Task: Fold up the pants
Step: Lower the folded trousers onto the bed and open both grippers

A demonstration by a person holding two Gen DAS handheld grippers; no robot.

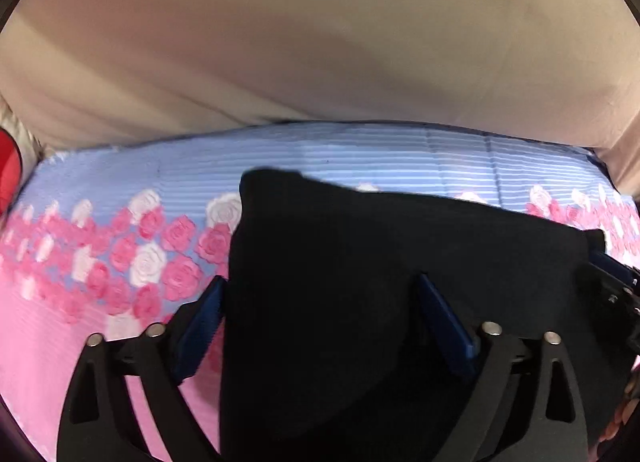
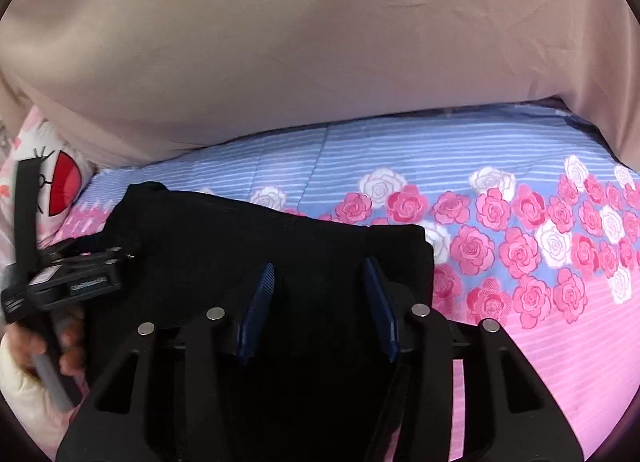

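The black pants (image 1: pixel 380 282) lie folded in a compact bundle on the rose-print bedsheet (image 1: pixel 100 262). My left gripper (image 1: pixel 320 294) is open, its blue pads (image 1: pixel 208 318) straddling the left part of the bundle. My right gripper (image 2: pixel 320 282) is open too, with its blue pads (image 2: pixel 260 302) over the right part of the pants (image 2: pixel 240 242). The left gripper also shows at the left of the right wrist view (image 2: pixel 100 262), held by a hand. The right gripper's tip shows at the right edge of the left wrist view (image 1: pixel 612 274).
A beige cloth backdrop (image 2: pixel 320 42) rises behind the bed. A white pillow with a red print (image 2: pixel 60 182) lies at the far left. The blue striped and pink sheet (image 2: pixel 520 342) stretches out to the right of the pants.
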